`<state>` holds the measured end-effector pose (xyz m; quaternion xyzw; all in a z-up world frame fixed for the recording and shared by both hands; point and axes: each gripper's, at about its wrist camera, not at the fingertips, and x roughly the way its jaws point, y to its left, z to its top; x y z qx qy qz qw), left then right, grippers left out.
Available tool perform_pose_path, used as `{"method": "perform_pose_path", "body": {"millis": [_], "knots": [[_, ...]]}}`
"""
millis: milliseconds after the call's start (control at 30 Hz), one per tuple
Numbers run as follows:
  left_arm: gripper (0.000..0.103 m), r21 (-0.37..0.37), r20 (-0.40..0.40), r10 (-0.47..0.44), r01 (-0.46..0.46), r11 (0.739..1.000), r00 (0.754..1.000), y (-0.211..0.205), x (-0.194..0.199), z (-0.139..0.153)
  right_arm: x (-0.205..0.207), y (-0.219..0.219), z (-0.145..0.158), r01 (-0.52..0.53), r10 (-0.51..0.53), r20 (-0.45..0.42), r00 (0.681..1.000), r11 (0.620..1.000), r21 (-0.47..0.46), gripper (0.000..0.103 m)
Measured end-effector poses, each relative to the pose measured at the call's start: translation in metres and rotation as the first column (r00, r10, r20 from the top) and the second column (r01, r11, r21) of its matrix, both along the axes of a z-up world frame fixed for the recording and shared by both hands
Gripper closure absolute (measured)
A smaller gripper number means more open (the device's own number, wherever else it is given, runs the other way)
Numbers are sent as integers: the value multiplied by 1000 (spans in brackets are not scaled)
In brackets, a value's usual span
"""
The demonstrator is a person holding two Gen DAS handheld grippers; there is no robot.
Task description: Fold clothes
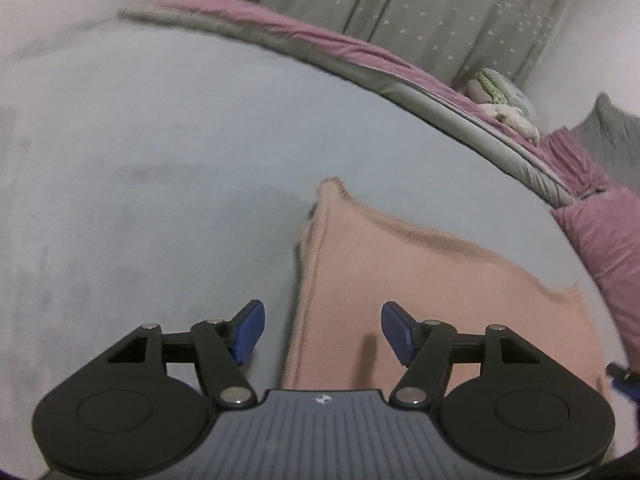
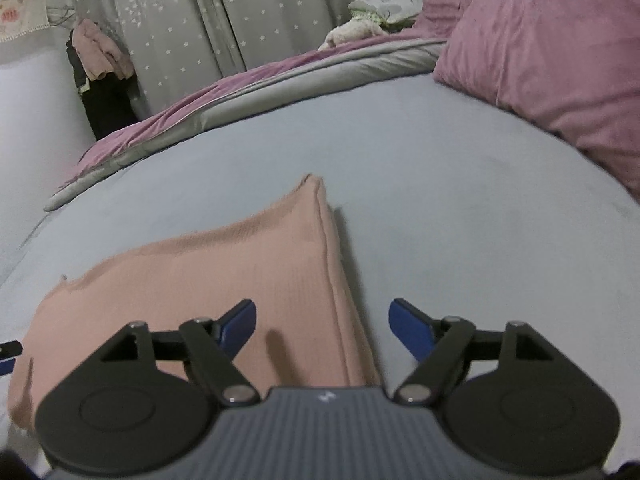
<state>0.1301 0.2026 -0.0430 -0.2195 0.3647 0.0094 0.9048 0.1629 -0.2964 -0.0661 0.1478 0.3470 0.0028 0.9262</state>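
I am holding both jaws wide and empty over the peach cloth lying doubled on the bed; its left edge sits between the left gripper, its right edge between the right gripper.

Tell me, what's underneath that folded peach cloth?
The peach cloth lies flat on the pale blue bedsheet, which shows all around it. Whether anything sits between them is covered.
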Motion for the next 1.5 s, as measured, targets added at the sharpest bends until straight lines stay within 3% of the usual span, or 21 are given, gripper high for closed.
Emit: {"method": "perform_pose_path", "body": {"millis": [200,367,600,767,967,1033,1100,1200,1500], "knots": [[39,-132,-58,-4,-4,991,998,13,-5,-25,-11,-10,-19,-42,46,-47,998,996,77,26],[40,-219,-20,-21,16,976,1000,20,2,-37,-10,-28,-40,-43,61,-69,996,971,234,27],[45,-321,52,-40,55,946,998,19,17,-57,6,-39,-53,-77,93,-35,995,944,321,27],[52,-343,109,-30,66,937,994,16,23,-68,15,-36,-59,-107,110,9,994,937,331,30],[60,-320,179,-21,78,944,984,11,22,-75,28,-24,-66,-138,124,65,990,939,314,33],[63,-313,196,-17,79,946,980,10,21,-77,30,-19,-68,-145,124,86,989,939,311,38],[66,-302,210,-14,79,950,978,8,20,-79,30,-16,-70,-148,122,101,987,936,319,51],[73,-313,219,1,69,947,976,9,17,-81,29,-16,-72,-153,122,109,986,923,353,62],[83,-313,228,21,53,948,973,7,11,-70,28,-12,-62,-135,96,117,988,907,399,72]]}}
